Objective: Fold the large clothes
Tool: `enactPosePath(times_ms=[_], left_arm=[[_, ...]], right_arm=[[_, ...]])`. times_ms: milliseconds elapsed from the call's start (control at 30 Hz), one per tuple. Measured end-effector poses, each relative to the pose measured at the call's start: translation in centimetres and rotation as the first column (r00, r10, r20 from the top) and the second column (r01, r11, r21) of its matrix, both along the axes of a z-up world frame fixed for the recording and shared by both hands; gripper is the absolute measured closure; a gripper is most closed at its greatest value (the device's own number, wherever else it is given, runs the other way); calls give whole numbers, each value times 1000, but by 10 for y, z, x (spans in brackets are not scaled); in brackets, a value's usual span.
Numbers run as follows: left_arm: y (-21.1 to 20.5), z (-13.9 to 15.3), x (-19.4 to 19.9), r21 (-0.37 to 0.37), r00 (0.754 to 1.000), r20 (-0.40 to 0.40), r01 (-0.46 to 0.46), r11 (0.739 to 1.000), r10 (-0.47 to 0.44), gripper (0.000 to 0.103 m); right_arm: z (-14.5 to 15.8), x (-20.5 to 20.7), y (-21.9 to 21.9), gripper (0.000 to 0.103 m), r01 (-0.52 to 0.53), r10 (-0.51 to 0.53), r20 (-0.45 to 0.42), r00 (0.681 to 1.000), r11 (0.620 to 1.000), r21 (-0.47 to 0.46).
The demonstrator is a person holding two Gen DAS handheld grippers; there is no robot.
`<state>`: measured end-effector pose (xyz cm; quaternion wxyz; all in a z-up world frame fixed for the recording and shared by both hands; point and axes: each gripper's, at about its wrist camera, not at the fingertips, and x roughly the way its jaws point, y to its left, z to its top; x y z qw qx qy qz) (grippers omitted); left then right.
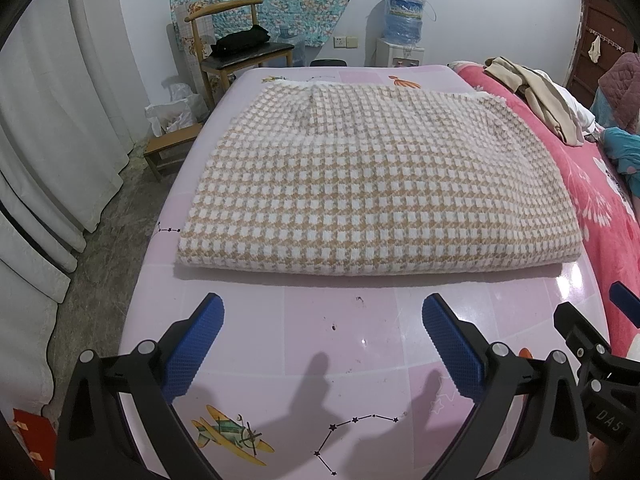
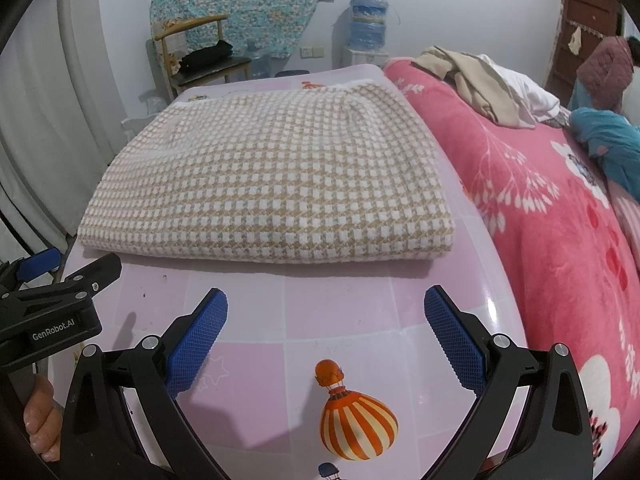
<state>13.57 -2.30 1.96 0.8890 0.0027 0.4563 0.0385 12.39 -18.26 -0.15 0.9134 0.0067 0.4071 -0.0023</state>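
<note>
A tan-and-white checked knit garment (image 1: 360, 184) lies folded into a thick rectangle on the pink table (image 1: 344, 328), its folded edge facing me. In the right wrist view the same garment (image 2: 272, 184) fills the table's middle. My left gripper (image 1: 322, 312) hovers open just short of that near edge, blue pads wide apart and nothing between them. My right gripper (image 2: 326, 304) is also open and empty, a little back from the garment's near right part. Each gripper shows at the edge of the other's view.
A bed with a pink floral blanket (image 2: 540, 208) borders the table on the right, with beige clothes (image 2: 480, 76) piled on it. A wooden chair (image 1: 236, 48) and a water dispenser (image 1: 402, 24) stand by the far wall. White curtains (image 1: 52, 140) hang on the left.
</note>
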Motion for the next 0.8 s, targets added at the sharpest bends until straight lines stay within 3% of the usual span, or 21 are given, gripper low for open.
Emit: enactPosePath(times_ms=[800], left_arm=[[-1,1,1,-1,1000,-1,-1,1000,1,5]], right_arm=[[1,0,1,8,-5,5,-2,1000,1000,1]])
